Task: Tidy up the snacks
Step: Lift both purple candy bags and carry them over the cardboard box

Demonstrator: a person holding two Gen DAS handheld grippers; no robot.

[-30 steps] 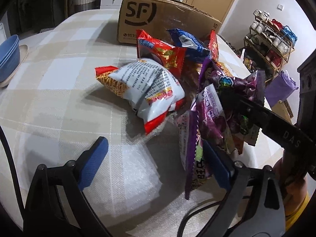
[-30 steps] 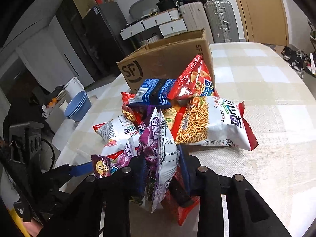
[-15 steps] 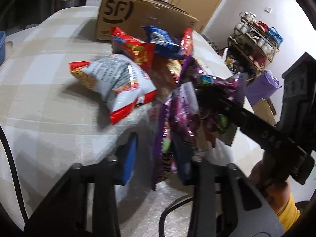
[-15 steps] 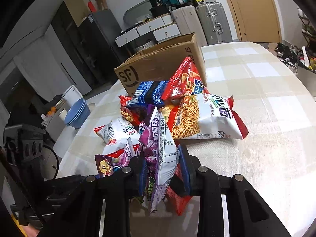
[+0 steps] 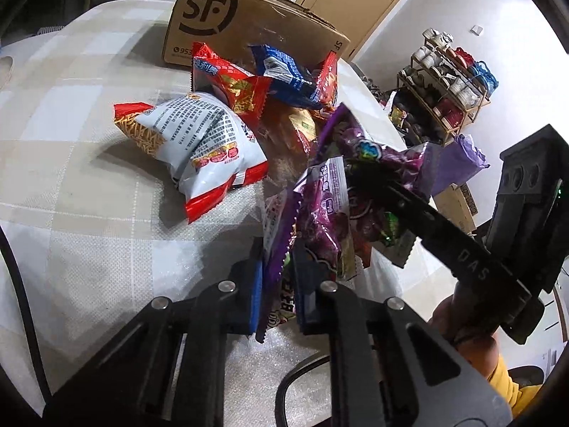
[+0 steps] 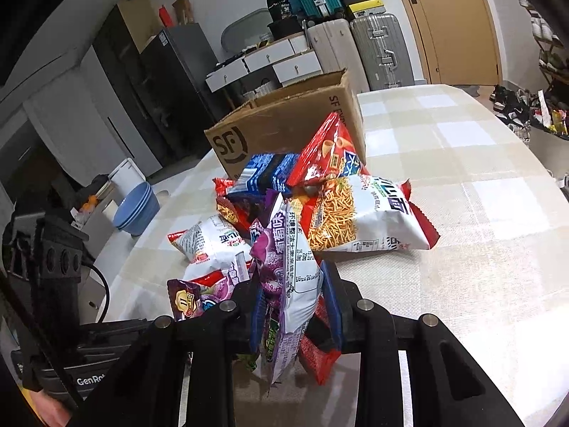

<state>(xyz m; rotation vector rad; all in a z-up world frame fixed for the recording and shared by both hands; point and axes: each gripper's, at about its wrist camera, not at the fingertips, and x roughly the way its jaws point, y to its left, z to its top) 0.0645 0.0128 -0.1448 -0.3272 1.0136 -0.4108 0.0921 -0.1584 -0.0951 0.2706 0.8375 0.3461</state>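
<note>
pinching crinkly foil, my left gripper (image 5: 276, 284) is clamped on the serrated edge of a glossy purple snack packet (image 5: 284, 227), and my right gripper (image 6: 290, 306) squeezes a puffy purple-and-white grape packet (image 6: 288, 267). both hang just above the woven checked tablecloth (image 6: 480, 213). beyond lie pillowy noodle bags (image 5: 199, 142) and a cardboard box (image 5: 249, 25).

Even indoor light, moderately bright. Glare on glossy white noodle packet (image 5: 199, 135) and crinkled purple candy packet (image 6: 284, 252). Soft shadows beneath packets on beige checked tablecloth (image 5: 71, 149). Strong fisheye bending, black vignette in corners. Pile sharp; near black gripper frames slightly soft. Background furniture dimmer, no motion blur.
</note>
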